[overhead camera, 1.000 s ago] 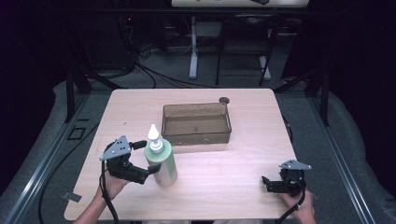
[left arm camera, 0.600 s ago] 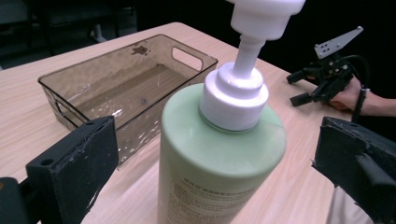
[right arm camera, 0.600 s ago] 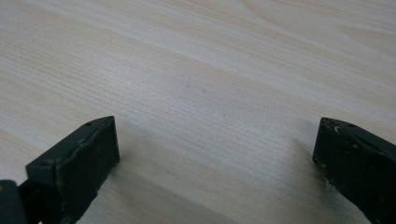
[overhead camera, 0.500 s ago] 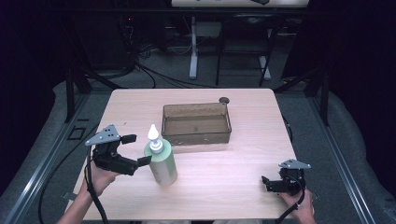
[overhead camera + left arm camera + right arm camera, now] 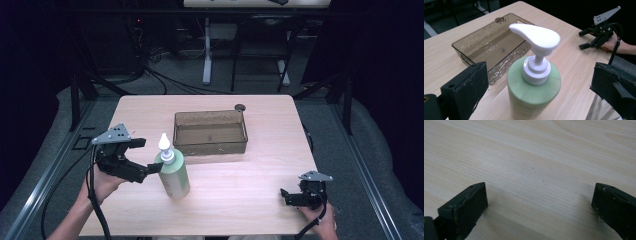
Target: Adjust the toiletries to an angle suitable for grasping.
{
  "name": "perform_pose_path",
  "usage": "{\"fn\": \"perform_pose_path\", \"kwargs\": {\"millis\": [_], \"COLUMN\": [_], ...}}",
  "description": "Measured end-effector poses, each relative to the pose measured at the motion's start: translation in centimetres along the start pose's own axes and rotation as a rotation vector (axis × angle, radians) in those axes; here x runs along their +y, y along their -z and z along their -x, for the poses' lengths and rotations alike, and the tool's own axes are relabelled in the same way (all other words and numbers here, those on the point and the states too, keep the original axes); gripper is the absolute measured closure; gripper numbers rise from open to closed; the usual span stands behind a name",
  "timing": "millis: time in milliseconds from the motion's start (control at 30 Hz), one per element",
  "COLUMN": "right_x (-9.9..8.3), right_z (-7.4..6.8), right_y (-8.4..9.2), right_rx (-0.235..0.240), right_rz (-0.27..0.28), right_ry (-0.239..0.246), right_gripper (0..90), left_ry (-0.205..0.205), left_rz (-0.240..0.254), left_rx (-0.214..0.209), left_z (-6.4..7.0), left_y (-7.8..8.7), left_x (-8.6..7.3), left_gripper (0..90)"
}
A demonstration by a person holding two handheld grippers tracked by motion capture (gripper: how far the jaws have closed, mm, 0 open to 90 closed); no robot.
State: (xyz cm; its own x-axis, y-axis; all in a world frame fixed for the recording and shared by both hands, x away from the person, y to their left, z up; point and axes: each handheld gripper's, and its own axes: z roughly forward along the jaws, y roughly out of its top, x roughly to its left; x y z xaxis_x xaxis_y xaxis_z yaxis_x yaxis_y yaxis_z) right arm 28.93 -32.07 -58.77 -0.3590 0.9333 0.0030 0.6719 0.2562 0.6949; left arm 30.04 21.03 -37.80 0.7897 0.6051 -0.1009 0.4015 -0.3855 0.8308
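Pump bottle (image 5: 172, 173): pale green, smooth, round-shouldered plastic body with a white pump head; upright on the near-left part of the table (image 5: 250, 195), just near of the tray's left corner. In the left gripper view, same bottle (image 5: 534, 90) seen from above the shoulder, with a flat teardrop spout, ribbed white collar and matt green top. Left gripper (image 5: 150, 156): jaws spread wide, one at each side of the bottle, not touching it; black, rough foam-like pads (image 5: 469, 85) with chipped edges. Tray (image 5: 210, 145): rectangular, translucent brown plastic, just beyond the bottle toward the far side; rippled wall and a cut-out handle slot visible in the left gripper view (image 5: 474, 42). Small dark round object (image 5: 240, 106) on the table just beyond the tray's far right corner. Right gripper (image 5: 285, 196): low at the near right corner, well apart from bottle and tray; jaws spread, nothing between them. Right gripper view: pale wood-grain tabletop (image 5: 536, 165) close up, fine parallel streaks, jaw shadows on it.
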Motion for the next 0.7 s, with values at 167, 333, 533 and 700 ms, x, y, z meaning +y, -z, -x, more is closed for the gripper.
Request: {"fn": "perform_pose_path", "kwargs": {"millis": [167,333,533,700], "right_x": [0.0,0.0,0.0,0.0], "right_z": [0.0,0.0,0.0,0.0], "right_y": [0.0,0.0,0.0,0.0], "right_rx": [-0.001,0.0,-0.002,-0.006], "right_rz": [0.0,0.001,0.002,0.004], "right_ry": [0.0,0.0,-0.001,-0.006], "right_gripper": [0.0,0.0,0.0,0.0], "left_ry": [-0.015,-0.029,-0.014,-0.02], "left_rz": [-0.053,-0.122,-0.174,-0.231], "left_rx": [0.003,0.03,0.028,0.038], "left_z": [0.5,0.6,0.5,0.6], "left_y": [0.0,-0.2,-0.4,-0.9], "left_x": [1.2,2.5,3.8,5.8], "left_gripper": [3.3,4.7,8.2,12.5]}}
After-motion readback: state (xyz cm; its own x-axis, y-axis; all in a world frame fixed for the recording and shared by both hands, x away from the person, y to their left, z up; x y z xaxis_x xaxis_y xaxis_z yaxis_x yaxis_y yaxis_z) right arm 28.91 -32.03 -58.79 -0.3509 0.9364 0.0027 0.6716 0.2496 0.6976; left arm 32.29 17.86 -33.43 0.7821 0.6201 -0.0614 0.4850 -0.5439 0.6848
